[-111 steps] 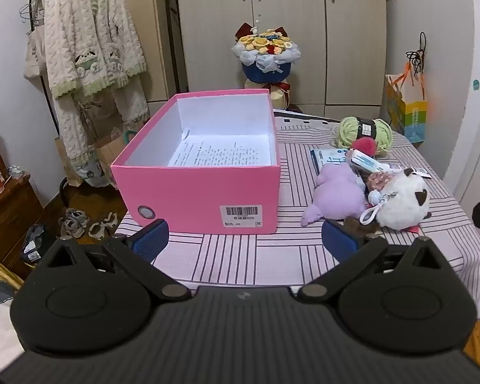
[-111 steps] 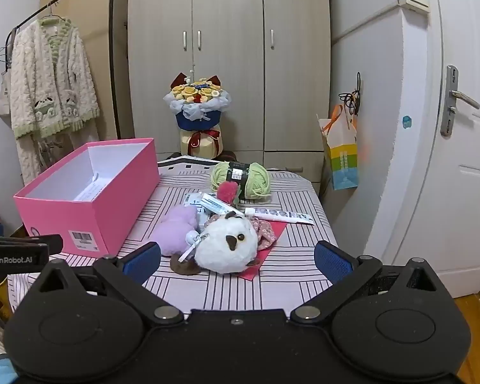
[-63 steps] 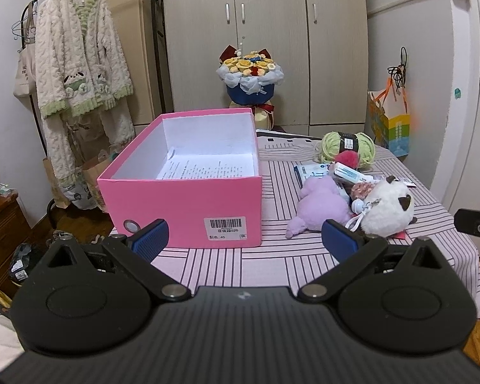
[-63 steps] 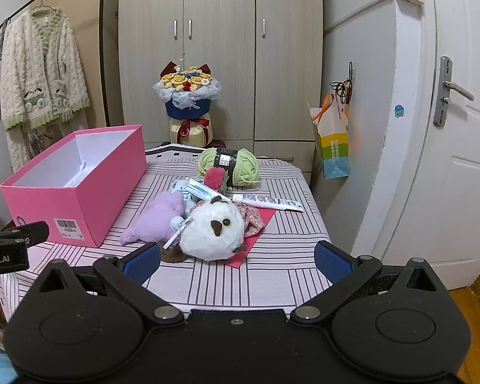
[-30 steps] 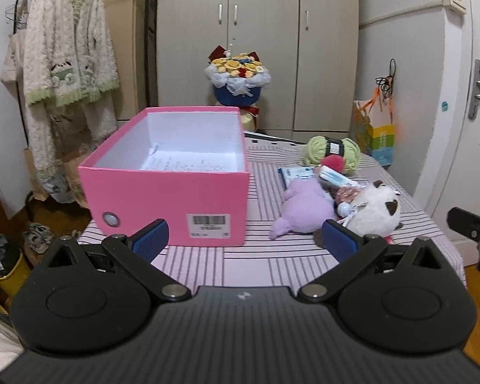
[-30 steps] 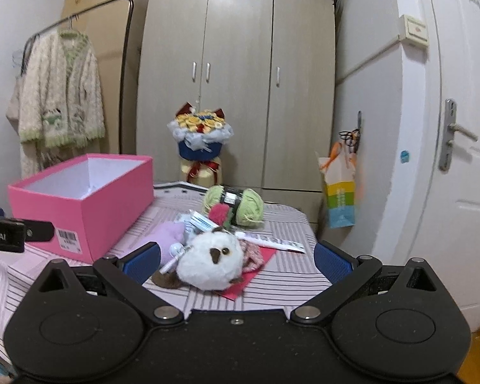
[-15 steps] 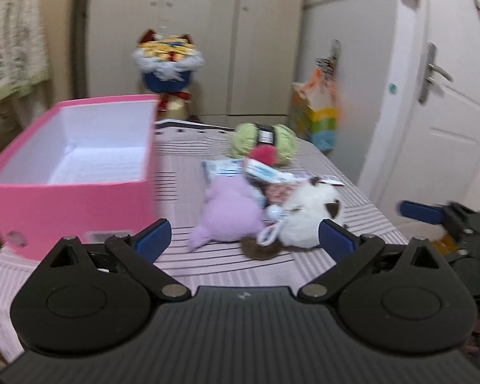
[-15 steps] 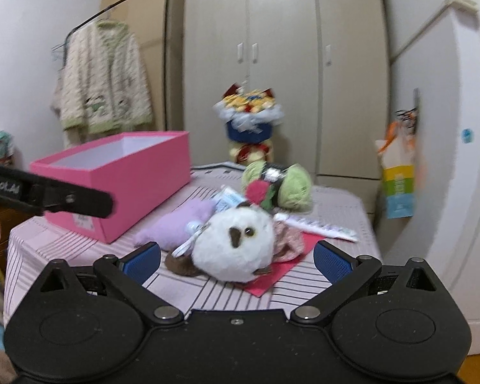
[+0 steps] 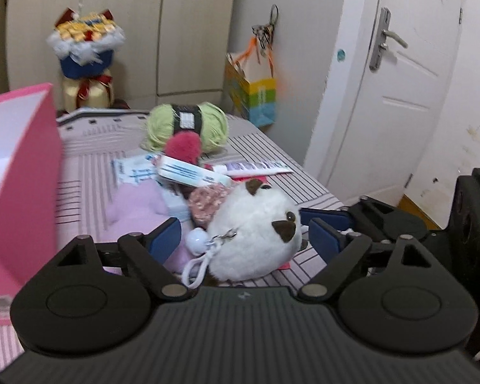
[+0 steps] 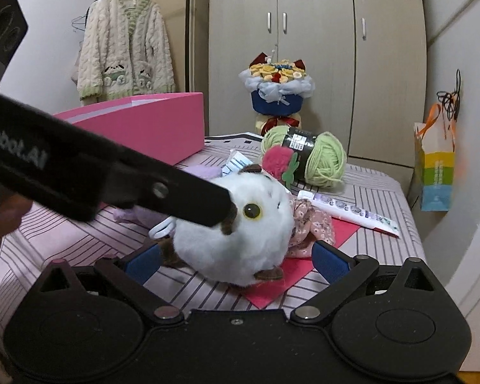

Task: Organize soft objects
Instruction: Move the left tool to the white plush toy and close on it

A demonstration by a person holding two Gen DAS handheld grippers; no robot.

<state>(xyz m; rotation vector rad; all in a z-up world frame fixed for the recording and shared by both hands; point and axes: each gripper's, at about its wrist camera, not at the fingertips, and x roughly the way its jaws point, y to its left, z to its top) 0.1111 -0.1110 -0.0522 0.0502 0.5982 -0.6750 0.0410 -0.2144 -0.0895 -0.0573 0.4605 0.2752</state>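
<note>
Round white plush owl with brown ears lies on the striped desk, now framed by both tools: a second ago they hung back; left tool is closing around it, right tool open. Beyond waits the open pink cardboard box.

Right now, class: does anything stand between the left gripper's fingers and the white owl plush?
Nothing visible does. The left gripper, jaws closing, already straddles the white owl plush, with no pad pressing yet. The purple plush lies beside it, and the right gripper faces the owl from another side.
</note>
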